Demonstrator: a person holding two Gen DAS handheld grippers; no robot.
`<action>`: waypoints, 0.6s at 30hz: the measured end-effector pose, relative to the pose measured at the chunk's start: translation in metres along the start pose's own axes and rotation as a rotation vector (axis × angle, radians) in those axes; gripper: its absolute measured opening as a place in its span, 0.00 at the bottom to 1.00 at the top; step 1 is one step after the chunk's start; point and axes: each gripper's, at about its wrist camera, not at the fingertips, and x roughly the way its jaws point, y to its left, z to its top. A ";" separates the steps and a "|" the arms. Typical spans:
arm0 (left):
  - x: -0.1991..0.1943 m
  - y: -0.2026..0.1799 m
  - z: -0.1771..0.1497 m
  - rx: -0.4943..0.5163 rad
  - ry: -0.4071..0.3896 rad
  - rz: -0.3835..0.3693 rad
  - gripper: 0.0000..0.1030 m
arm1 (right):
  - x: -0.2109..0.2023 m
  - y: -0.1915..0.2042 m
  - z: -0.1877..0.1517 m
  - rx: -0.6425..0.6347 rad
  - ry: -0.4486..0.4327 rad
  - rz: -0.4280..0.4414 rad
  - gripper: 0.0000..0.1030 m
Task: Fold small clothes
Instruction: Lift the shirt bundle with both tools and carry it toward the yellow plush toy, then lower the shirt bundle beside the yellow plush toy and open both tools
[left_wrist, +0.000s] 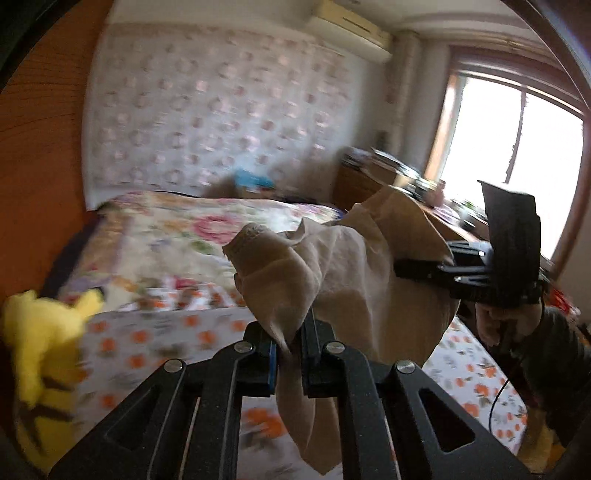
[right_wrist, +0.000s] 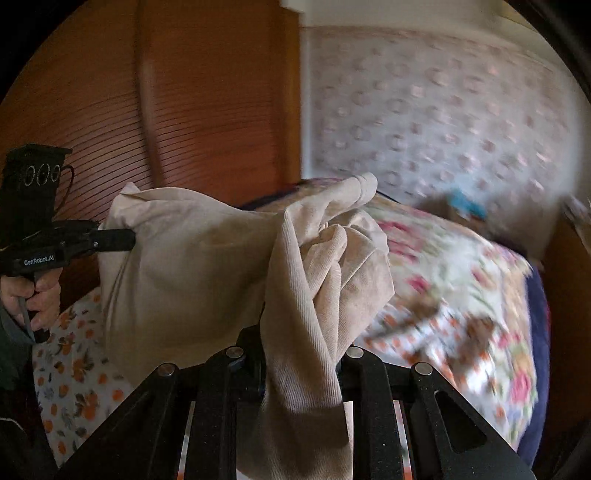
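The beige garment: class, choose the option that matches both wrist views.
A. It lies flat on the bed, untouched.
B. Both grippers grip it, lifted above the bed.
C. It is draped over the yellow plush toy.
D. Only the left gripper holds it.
B: the left gripper and the right gripper each pinch the beige garment, which hangs bunched between them above the floral bed sheet.

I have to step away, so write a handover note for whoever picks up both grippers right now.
Left gripper: shut on the beige garment.
Right gripper: shut on another part of the same garment.
The garment hangs bunched between both grippers, lifted above the bed with the floral sheet. A yellow plush toy sits at the bed's left side.
Done: garment picked up.
Left: spread it flat on the bed, then fold; no fold shows yet.
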 end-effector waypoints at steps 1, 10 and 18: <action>-0.007 0.010 -0.004 -0.011 -0.008 0.030 0.09 | 0.012 0.009 0.011 -0.036 0.001 0.027 0.20; -0.025 0.108 -0.061 -0.147 0.027 0.270 0.09 | 0.154 0.091 0.087 -0.308 0.058 0.178 0.20; -0.024 0.148 -0.088 -0.229 0.053 0.331 0.09 | 0.249 0.139 0.127 -0.462 0.123 0.208 0.20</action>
